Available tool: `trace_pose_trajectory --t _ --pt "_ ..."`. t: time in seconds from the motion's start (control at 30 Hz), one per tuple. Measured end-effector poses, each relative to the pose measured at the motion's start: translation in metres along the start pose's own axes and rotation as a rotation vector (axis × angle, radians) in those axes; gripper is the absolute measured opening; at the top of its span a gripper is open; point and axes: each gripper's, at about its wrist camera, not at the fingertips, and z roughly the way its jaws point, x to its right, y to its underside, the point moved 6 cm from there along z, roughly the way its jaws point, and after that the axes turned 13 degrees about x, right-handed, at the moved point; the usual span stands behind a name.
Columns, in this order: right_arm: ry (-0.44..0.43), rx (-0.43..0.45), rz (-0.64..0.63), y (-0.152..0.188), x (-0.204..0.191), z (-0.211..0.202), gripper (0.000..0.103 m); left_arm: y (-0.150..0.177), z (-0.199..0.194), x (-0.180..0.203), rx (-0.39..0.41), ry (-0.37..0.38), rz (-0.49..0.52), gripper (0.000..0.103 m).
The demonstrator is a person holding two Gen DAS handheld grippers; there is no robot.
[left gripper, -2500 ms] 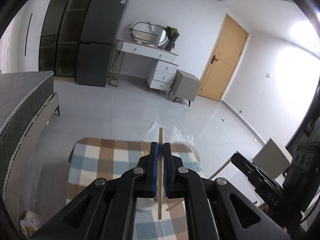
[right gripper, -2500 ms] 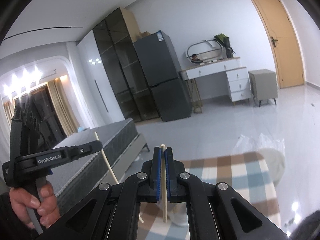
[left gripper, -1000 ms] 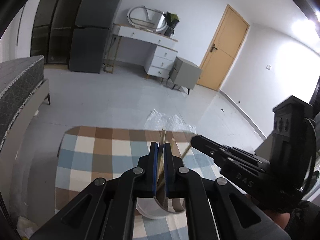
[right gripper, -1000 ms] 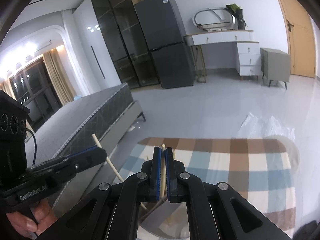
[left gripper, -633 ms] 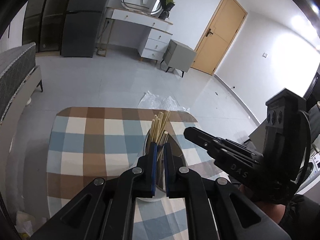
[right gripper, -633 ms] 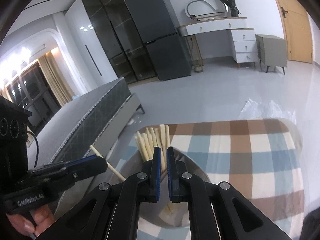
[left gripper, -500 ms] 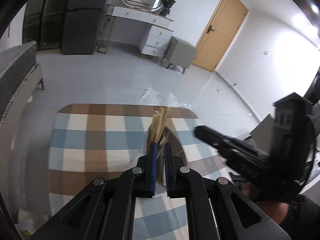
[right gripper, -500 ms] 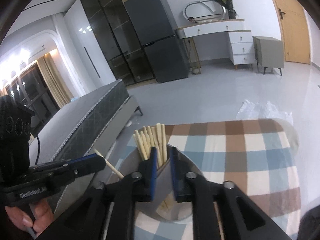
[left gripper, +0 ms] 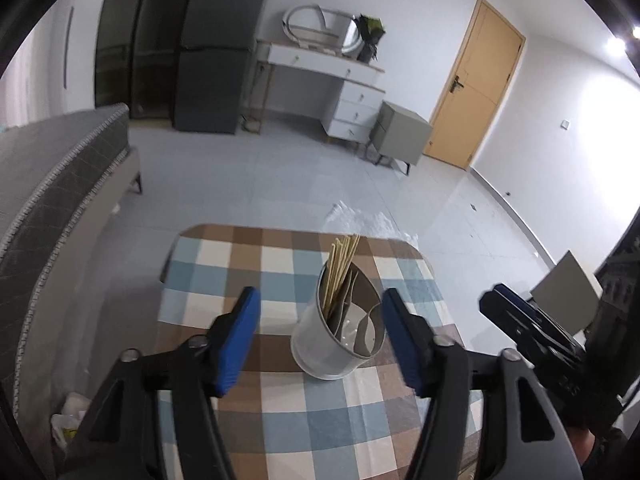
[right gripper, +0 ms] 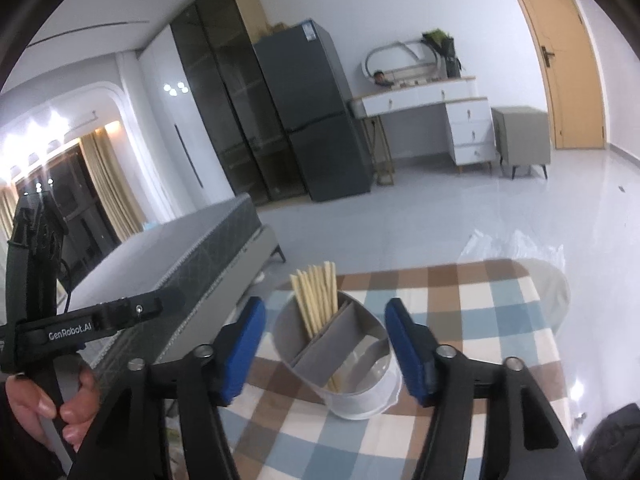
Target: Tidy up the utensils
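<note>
Both grippers, left gripper [left gripper: 318, 332] and right gripper [right gripper: 326, 344], hung spread wide and empty above the white utensil holder [left gripper: 320, 344] on the checked tablecloth [left gripper: 248, 420]. Chopsticks [right gripper: 316, 300] stood bundled in one compartment (leaning slightly). A careless pass of either finger could likely clip the sticks and tip the holder.
</note>
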Motion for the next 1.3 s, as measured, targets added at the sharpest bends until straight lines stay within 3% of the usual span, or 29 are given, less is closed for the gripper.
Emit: trace_pose_trajectory --t 0.17,0.23,0.6,1.3 --pt "-0.014 0.066 -0.018 -0.008 -0.014 -0.035 0.077 -0.005 -0.027 0.006 0.076 -0.033 0.035 0.073" --pt "-0.014 0.091 -0.026 -0.01 -0.018 -0.046 0.084 -0.006 -0.038 0.011 0.116 -0.047 0.051 0.083" --pt "-0.01 0.187 -0.047 -0.004 -0.031 -0.09 0.103 0.006 -0.065 0.014 0.24 -0.097 0.113 0.096" --pt "-0.011 0.257 -0.099 0.053 -0.029 -0.123 0.103 0.054 -0.069 -0.012 0.303 -0.177 0.077 0.098"
